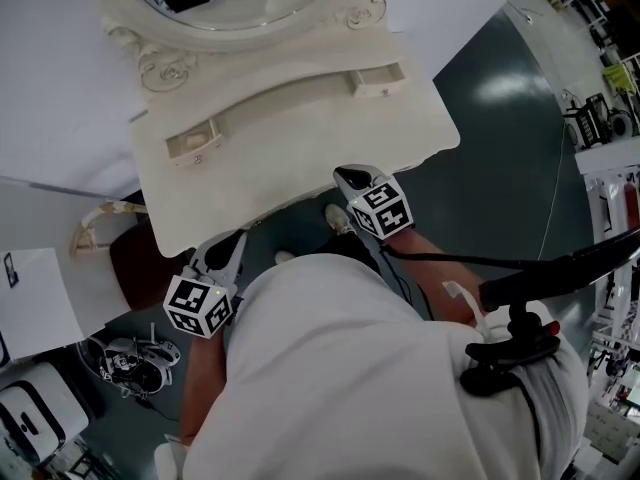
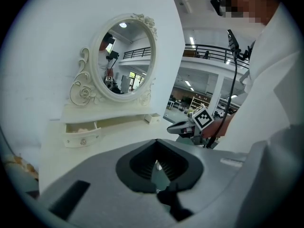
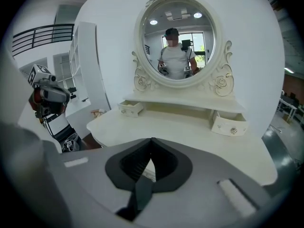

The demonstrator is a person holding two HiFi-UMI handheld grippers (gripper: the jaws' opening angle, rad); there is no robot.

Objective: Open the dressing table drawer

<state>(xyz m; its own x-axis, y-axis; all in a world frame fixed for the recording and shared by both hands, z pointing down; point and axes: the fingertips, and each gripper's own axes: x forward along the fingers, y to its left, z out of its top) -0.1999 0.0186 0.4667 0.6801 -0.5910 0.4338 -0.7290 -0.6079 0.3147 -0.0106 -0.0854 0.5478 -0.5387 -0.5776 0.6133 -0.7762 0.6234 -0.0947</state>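
Note:
The white dressing table (image 1: 300,158) carries an oval mirror (image 3: 178,37) and two small drawers. The left drawer (image 1: 195,144) (image 2: 83,134) is pulled out, with its inside showing. The right drawer (image 1: 378,78) (image 3: 230,124) also stands out from its shelf. My left gripper (image 1: 232,240) (image 2: 158,167) hovers off the table's front edge at the left, shut on nothing. My right gripper (image 1: 350,178) (image 3: 151,167) is at the front edge near the middle, shut and empty too. Neither gripper touches a drawer.
A dark brown seat (image 1: 135,263) and a pale wicker piece (image 1: 95,230) sit beside the table's left end. A white case (image 1: 35,408) and a tangle of gear (image 1: 130,360) lie on the floor at lower left. Shelving (image 1: 610,118) lines the right.

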